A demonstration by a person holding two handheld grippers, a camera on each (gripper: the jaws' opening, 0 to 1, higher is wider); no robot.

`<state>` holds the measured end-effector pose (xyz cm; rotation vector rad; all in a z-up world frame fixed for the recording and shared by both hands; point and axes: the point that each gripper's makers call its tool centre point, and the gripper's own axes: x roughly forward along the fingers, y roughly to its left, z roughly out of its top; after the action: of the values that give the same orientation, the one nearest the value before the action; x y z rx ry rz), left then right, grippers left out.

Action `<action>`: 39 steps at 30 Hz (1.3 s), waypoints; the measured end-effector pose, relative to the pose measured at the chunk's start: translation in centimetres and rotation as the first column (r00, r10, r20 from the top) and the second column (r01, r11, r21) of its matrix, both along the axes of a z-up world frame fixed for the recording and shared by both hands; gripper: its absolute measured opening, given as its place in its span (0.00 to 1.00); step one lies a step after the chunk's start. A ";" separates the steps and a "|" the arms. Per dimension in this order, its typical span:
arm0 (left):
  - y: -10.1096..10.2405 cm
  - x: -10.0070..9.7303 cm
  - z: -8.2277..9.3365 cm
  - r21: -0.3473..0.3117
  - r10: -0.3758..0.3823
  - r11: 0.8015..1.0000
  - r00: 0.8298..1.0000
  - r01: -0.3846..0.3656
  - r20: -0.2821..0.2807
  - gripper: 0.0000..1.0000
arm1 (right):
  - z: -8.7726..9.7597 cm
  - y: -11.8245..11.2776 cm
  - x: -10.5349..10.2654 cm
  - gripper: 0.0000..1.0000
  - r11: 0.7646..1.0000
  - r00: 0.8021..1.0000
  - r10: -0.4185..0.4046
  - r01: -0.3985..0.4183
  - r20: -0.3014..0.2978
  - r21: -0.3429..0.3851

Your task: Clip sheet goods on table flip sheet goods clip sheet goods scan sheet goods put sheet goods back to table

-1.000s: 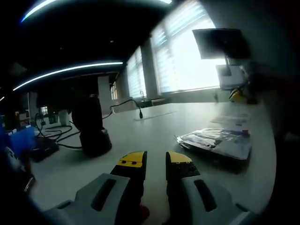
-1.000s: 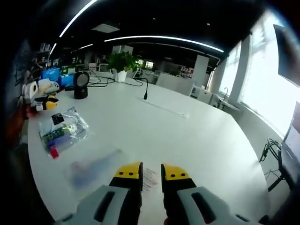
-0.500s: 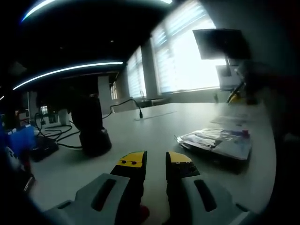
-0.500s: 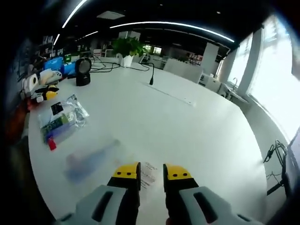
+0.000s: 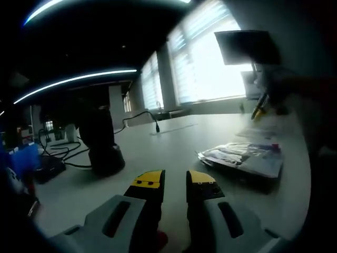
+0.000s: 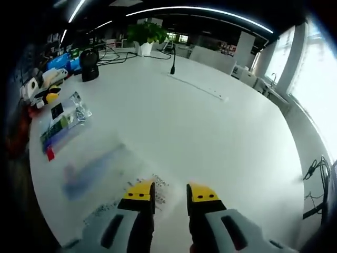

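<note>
While two flat packets lie on the white worktop (image 6: 210, 132), neither gripper holds either of them. One is a clear sheet goods packet (image 6: 113, 182) with blue print and a white label, lying just ahead of the right gripper (image 6: 171, 194) and partly under its left yellow-tipped finger; whether the tip touches the film cannot be told. The other is a second sheet goods packet (image 6: 60, 126) with green, black and red contents, well off to the left near the worktop's edge; in the left gripper view what looks like the same packet (image 5: 245, 158) lies flat to the right of the left gripper (image 5: 175, 184), apart from it. Both grippers have their fingers spread a little, with a narrow gap between the yellow tips and nothing in that gap. The left gripper hovers low over bare worktop. Further things stand at the far side: one black round desk fan (image 6: 89, 64), one gooseneck microphone (image 6: 172, 60), one potted plant (image 6: 143, 36), a few soft toys (image 6: 45, 87) at the left edge, and black cables (image 5: 66, 153) trailing near the fan. In the left gripper view the fan (image 5: 102, 142) rises dark just beyond the fingers. The room is a large open office with long curved ceiling light strips (image 6: 210, 13) and bright windows with blinds (image 5: 210, 58) along one side.
</note>
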<state>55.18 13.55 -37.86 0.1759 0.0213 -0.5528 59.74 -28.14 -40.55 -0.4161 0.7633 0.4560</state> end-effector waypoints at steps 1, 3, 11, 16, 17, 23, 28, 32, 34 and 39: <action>0.0 0.0 0.0 0.000 -0.001 1.000 1.000 0.001 0.000 0.09 | -0.2 0.2 -0.2 0.24 1.000 1.000 0.015 -0.015 -0.020 -0.006; 0.0 0.0 0.0 0.001 -0.002 1.000 1.000 0.002 0.000 0.09 | -0.5 0.1 0.0 0.25 1.000 0.999 0.030 -0.031 -0.041 -0.006; 0.0 0.0 0.0 -0.001 -0.001 1.000 1.000 0.001 0.000 0.09 | -1.3 -0.2 0.4 0.28 0.998 0.993 0.056 -0.056 -0.108 0.001; 0.0 0.0 0.0 0.001 -0.003 1.000 1.000 0.003 0.000 0.09 | -1.7 -0.1 0.4 0.26 0.998 0.990 0.062 -0.060 -0.124 0.019; 0.0 0.0 0.0 0.001 -0.003 1.000 1.000 0.003 0.000 0.09 | -1.7 0.0 0.4 0.26 0.998 0.990 0.062 -0.060 -0.126 0.020; -0.1 0.0 0.0 0.005 -0.004 1.000 1.000 0.004 0.001 0.09 | -1.7 0.3 0.3 0.23 0.995 0.987 0.094 -0.097 -0.131 -0.024; -0.1 0.0 0.0 0.005 -0.003 1.000 1.000 0.003 0.001 0.09 | -1.8 0.3 0.3 0.23 0.993 0.981 0.103 -0.110 -0.165 -0.032; -0.2 0.0 0.0 0.004 -0.004 1.000 1.000 0.004 0.002 0.09 | -2.0 0.1 0.3 0.24 0.994 0.979 0.100 -0.104 -0.179 -0.014; -0.2 0.0 0.0 0.005 -0.004 1.000 1.000 0.004 0.002 0.09 | -2.0 0.0 0.3 0.25 0.995 0.978 0.095 -0.097 -0.184 -0.002; -0.1 0.0 0.0 0.004 -0.003 1.000 1.000 0.003 0.001 0.09 | -2.2 -0.3 0.3 0.30 0.997 0.978 0.071 -0.066 -0.197 0.035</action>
<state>55.18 13.40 -37.90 0.1799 0.0213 -0.5555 60.06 -28.45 -42.72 -0.3751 0.9360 0.5780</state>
